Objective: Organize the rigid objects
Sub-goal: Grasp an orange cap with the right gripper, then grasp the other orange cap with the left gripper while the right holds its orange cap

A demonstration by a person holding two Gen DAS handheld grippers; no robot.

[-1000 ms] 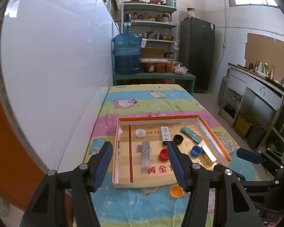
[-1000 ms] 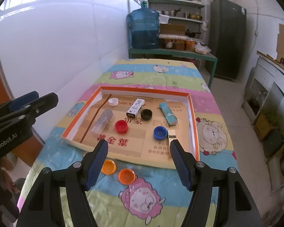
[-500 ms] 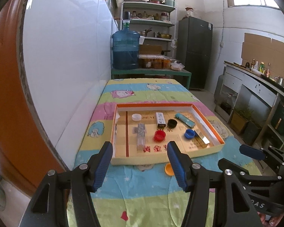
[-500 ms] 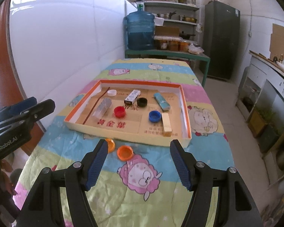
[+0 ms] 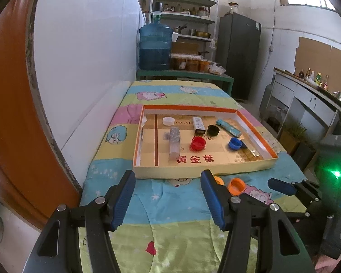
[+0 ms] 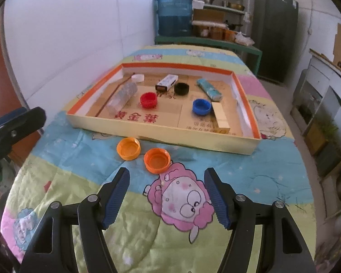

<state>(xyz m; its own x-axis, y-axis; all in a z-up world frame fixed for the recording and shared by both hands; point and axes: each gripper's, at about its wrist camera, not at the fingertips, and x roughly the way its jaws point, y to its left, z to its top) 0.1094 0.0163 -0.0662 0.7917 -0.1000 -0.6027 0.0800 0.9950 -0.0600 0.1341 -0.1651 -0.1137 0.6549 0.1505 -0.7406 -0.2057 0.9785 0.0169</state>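
A shallow orange-rimmed cardboard tray [image 6: 163,133] [image 5: 204,170] lies on the quilt. It holds a red cap [image 6: 148,100], a blue cap [image 6: 201,107], a black cap [image 6: 181,88], a white cap [image 6: 138,77], a clear block [image 6: 122,97], a white box [image 6: 166,82], a teal bar [image 6: 209,89] and a pale block [image 6: 220,115]. Two orange caps [image 6: 128,148] [image 6: 157,160] lie on the quilt in front of the tray. My left gripper [image 5: 167,201] is open and empty. My right gripper [image 6: 167,196] is open and empty, just short of the orange caps.
A cartoon-print quilt [image 6: 181,204] covers the table. A white wall [image 5: 79,56] runs along the left. A blue water jug [image 5: 155,45], shelves and a dark cabinet [image 5: 238,56] stand at the far end. A counter [image 5: 307,104] lines the right.
Both grippers have pulled back from the tray toward the near end of the table. The tray now looks smaller and the two orange caps lie ahead of the right gripper.
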